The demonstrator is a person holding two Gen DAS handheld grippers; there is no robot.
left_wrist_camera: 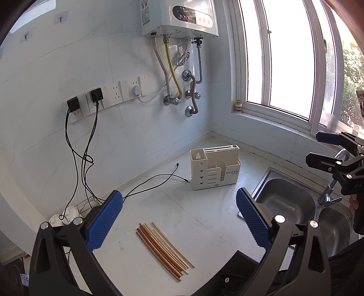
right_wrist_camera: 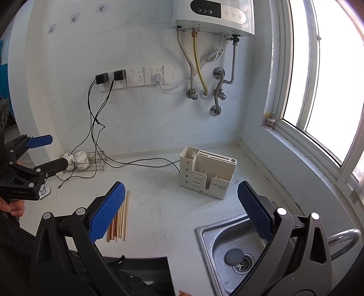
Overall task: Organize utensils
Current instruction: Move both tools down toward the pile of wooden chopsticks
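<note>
I held the left gripper (left_wrist_camera: 179, 216) with its blue pads spread wide and empty above the bundle of chopsticks (left_wrist_camera: 165, 250) lying flat on the white table (left_wrist_camera: 204, 216), and the right gripper (right_wrist_camera: 182, 209) was likewise wide open and empty, hanging over the table's edge by the steel sink (right_wrist_camera: 232, 250). Farther back stood the cream utensil holder (right_wrist_camera: 207, 175), its front reading "DROEE", near the corner below a wall-mounted water heater (left_wrist_camera: 182, 18) and beside the window (left_wrist_camera: 284, 57); the smaller print beneath that word was too fine for me to read.

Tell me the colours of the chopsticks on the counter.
The chopsticks are reddish-brown and pale beige, clearest in the left wrist view.
</note>
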